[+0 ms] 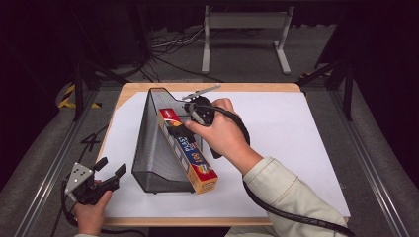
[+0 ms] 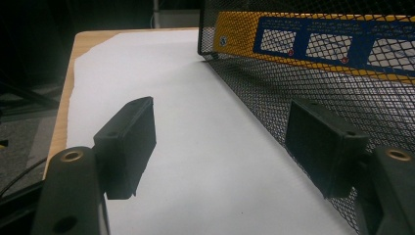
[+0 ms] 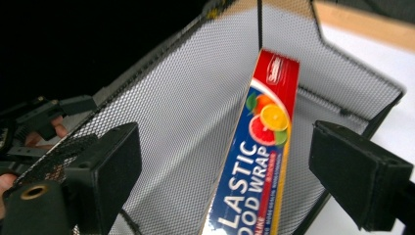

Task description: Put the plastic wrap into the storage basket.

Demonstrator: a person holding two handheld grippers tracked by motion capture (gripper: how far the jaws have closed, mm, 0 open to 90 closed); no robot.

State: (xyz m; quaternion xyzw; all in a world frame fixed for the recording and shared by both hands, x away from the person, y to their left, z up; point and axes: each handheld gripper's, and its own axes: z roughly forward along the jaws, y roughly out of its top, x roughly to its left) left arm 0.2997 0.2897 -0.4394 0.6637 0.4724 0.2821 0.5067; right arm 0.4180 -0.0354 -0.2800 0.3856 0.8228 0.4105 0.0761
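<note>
My right gripper [image 1: 179, 129] has its jaws spread wide with nothing pinched; in the right gripper view the plastic wrap box [image 3: 259, 156] stands between the two pads with a gap on either side. I read "LASTIC" and "OOD WRAP" in white on a blue band, with orange and grapefruit slices pictured above it on a red end that carries a small logo too blurred to make out. From the high view, that box [image 1: 189, 150] lies slanted in the black mesh file holder [image 1: 153, 148], its far end inside near the tall back and its near end sticking out over the low front edge. The holder sits left of centre on the white sheet [image 1: 291, 143] covering the wooden table [image 1: 207, 87]. My left gripper [image 1: 109, 171] hangs at the near left corner, jaws open and empty, just beside the holder's left wall; through the mesh [image 2: 313, 88] in the left gripper view I see the box's yellow and blue side, print unreadable.
</note>
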